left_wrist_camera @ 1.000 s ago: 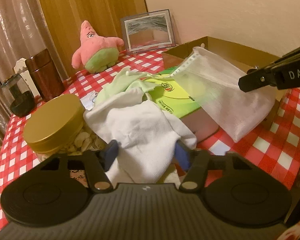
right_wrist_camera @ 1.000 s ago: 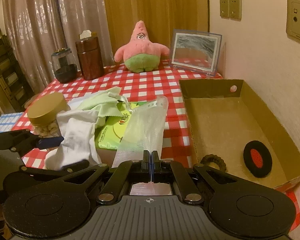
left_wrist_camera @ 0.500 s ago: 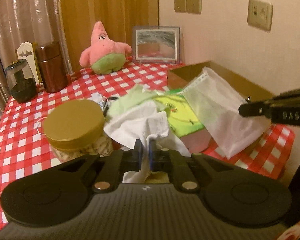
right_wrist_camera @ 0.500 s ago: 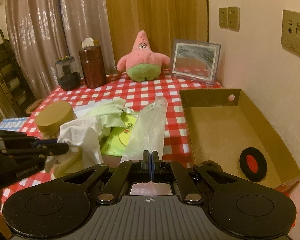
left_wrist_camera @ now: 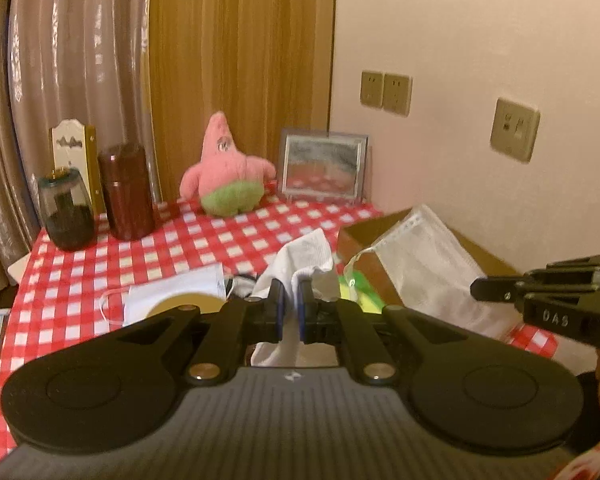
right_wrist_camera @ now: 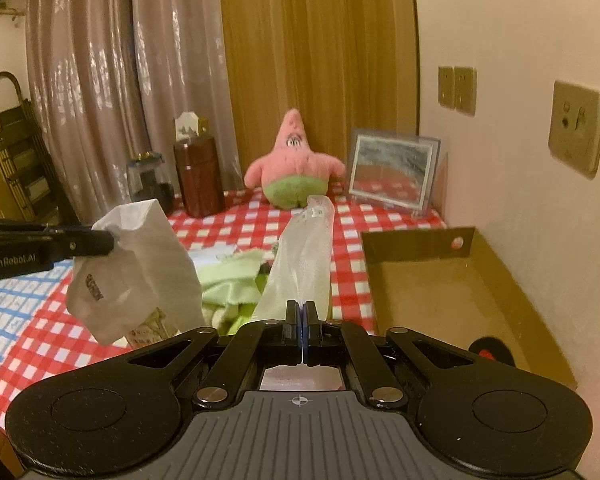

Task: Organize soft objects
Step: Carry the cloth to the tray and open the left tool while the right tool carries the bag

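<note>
Above checked tablecloth (right_wrist_camera: 228, 236): left tongs (left_wrist_camera: 291, 308) pinching white cloth (right_wrist_camera: 140, 264); right tongs (right_wrist_camera: 301, 328) pinching mesh bag (right_wrist_camera: 304, 268).

both views sit low behind their own hand-held gripper fingers, looking forward and slightly down across the red-checked worktop (left_wrist_camera: 204, 240) toward the far wall. the left view is further left, the right nearer the cardboard box (right_wrist_camera: 452, 276). both share the pink plush (left_wrist_camera: 226, 168), picture frame (right_wrist_camera: 392, 172) and curtains.

Open cardboard box (right_wrist_camera: 440, 280) beside cloth pile (right_wrist_camera: 228, 284)
</note>
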### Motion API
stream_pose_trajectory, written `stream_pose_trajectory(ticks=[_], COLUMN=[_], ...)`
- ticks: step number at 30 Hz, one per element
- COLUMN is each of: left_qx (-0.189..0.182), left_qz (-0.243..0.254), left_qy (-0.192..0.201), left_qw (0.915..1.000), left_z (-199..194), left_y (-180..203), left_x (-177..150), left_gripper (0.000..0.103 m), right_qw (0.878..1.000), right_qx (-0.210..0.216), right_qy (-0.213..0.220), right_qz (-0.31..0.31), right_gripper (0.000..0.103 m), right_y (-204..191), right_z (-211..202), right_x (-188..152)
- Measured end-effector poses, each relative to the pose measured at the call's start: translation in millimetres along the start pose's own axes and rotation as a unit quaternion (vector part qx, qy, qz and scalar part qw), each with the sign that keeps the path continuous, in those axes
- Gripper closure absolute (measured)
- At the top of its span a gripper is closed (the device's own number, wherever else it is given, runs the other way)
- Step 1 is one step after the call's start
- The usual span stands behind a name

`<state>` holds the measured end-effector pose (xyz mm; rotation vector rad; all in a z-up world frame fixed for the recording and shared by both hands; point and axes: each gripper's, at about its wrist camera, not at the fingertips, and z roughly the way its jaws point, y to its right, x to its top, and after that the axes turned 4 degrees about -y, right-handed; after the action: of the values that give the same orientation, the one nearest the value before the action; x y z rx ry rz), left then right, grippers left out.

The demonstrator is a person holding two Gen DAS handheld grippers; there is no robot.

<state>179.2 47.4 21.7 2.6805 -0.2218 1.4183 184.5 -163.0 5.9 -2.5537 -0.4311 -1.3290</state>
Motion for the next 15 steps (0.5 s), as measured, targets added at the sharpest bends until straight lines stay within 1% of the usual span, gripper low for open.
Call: stream_pose_trajectory(ticks=[4,7,15], left_qx=[-0.005,-0.015,-0.031], left_qz=[0.002,-0.008,-0.002], left_qy=[0.015,0.025,0.048], left_qw=[0.9999,0.9995,0.9984], left_z=[-16.0,-26.6,-43.1], left_y=[5.4,8.6,28.6], left_x=[14.5,25.1,55.5], left_gripper=[0.097,0.097,0.097], right_qw=[1.000,1.000,0.999], right_qx=[-0.001,-0.003,-0.018], right_qy=[0.015,0.025,0.047], right_qz=[-0.005,-0.005,-0.005], right_gripper=[0.102,0.103,0.102], right_y=[0.3,2.0,14.5], right_z=[-12.3,-21.6,-45.5], right_x=[7.9,14.3,26.3])
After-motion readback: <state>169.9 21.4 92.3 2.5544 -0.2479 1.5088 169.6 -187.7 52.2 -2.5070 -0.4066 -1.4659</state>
